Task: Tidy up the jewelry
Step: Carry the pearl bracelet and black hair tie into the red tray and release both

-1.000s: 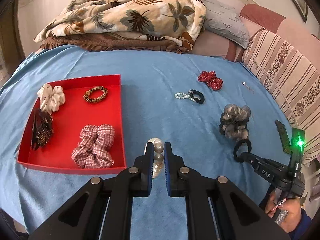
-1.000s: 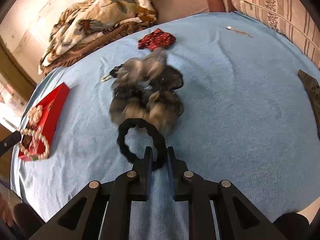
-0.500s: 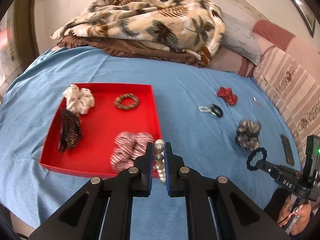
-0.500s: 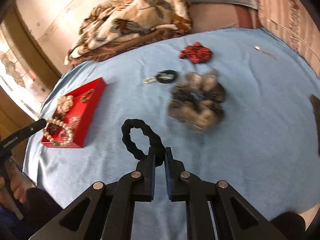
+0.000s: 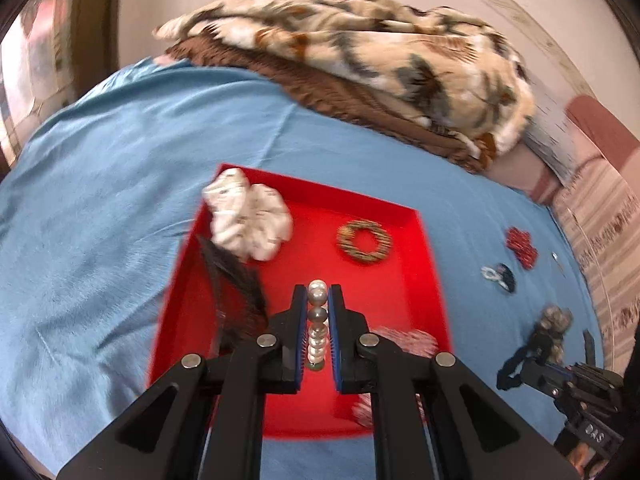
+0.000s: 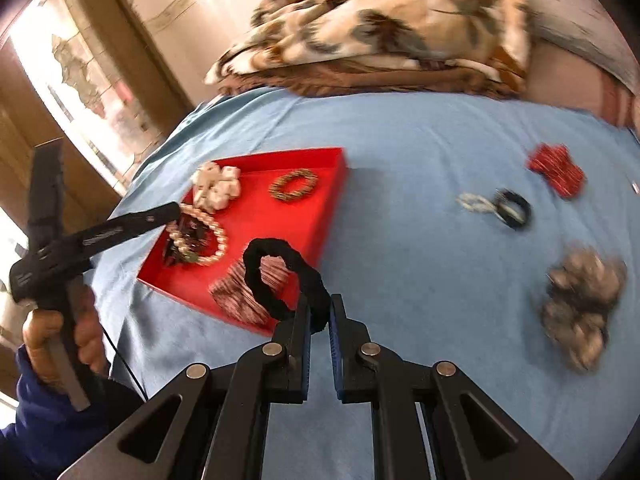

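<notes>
A: Where are the two tongs, and what do they hold?

B: The left tongs (image 5: 318, 294) are clenched on a pearl bracelet (image 5: 317, 322), which hangs between the blue pads above the red tray (image 5: 416, 280). From the right wrist view the same bracelet (image 6: 202, 236) dangles over the tray's near left part. The right tongs (image 6: 319, 314) are clenched on a black hair tie (image 6: 280, 276), held in the air near the tray's front edge.

A: What lies in the tray?

B: A white scrunchie (image 5: 250, 214) at the far left corner, a brown beaded bracelet (image 5: 364, 242) toward the far right, a dark hair clip (image 5: 236, 288) along the left side, and a red checked scrunchie (image 6: 250, 290) at the near side.

A: And outside it?

B: On the blue bedsheet (image 6: 420, 148), well apart from the tray, lie a red bow (image 6: 556, 170), a small pale bead bracelet touching a dark band (image 6: 514, 208), and a grey-brown scrunchie (image 6: 582, 304). A folded leaf-print blanket (image 6: 380, 20) sits at the head of the bed.
</notes>
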Action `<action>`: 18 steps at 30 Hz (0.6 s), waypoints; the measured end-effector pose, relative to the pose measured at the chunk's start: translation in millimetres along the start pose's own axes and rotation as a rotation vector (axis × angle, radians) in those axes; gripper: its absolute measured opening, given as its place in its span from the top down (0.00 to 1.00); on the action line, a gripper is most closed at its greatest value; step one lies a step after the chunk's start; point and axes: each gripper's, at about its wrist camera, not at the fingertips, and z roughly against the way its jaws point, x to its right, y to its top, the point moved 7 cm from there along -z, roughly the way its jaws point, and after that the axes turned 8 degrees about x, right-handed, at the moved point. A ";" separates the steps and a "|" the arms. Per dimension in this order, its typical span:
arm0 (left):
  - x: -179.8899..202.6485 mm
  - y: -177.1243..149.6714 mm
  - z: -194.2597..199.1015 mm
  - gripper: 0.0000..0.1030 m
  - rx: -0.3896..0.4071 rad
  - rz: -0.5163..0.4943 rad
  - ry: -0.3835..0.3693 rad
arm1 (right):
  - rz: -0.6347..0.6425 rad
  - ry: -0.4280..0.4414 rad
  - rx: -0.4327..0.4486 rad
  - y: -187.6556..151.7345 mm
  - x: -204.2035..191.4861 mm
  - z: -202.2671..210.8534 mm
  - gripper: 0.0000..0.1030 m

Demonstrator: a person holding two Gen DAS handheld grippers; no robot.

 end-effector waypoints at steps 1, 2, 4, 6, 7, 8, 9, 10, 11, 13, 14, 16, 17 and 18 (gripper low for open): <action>-7.7 1.5 -3.9 0.91 -0.004 0.013 0.003 | 0.021 -0.001 -0.005 4.1 -7.4 -8.0 0.91; -16.5 3.9 -7.4 0.91 -0.006 0.028 0.010 | 0.034 -0.003 -0.008 6.3 -12.0 -13.4 0.91; -35.9 9.8 -13.4 0.91 -0.001 0.066 0.022 | 0.057 -0.007 -0.018 11.2 -21.3 -27.8 0.91; -49.7 12.3 -16.4 0.91 0.003 0.109 0.005 | 0.061 -0.002 -0.032 14.6 -27.9 -41.0 0.91; -55.9 12.6 -19.0 0.91 0.002 0.132 -0.008 | 0.058 0.008 -0.042 15.9 -32.2 -48.0 0.91; -58.7 12.3 -20.8 0.91 0.000 0.143 -0.015 | 0.057 0.018 -0.051 16.6 -36.4 -53.1 0.91; -61.6 12.1 -25.2 0.91 -0.005 0.149 -0.023 | 0.059 0.032 -0.061 16.6 -42.7 -59.4 0.91; -61.4 13.2 -28.0 0.91 -0.003 0.150 -0.033 | 0.066 0.047 -0.073 15.6 -50.1 -66.3 0.91; -60.2 14.0 -29.7 0.91 -0.005 0.155 -0.052 | 0.077 0.057 -0.083 14.3 -56.5 -72.8 0.91; -53.9 14.2 -35.3 0.91 -0.022 0.169 -0.107 | 0.108 0.085 -0.108 8.2 -73.9 -85.5 0.91; -48.9 12.9 -38.5 0.91 -0.034 0.166 -0.130 | 0.123 0.095 -0.120 5.1 -81.6 -91.1 0.91; -39.4 10.5 -41.4 0.91 -0.046 0.144 -0.150 | 0.158 0.104 -0.144 -3.1 -95.5 -102.3 0.91; -31.6 8.6 -42.3 0.91 -0.054 0.129 -0.180 | 0.170 0.106 -0.152 -6.8 -100.2 -106.4 0.91; -25.2 7.3 -42.6 0.91 -0.060 0.115 -0.200 | 0.180 0.109 -0.160 -10.3 -104.3 -110.1 0.91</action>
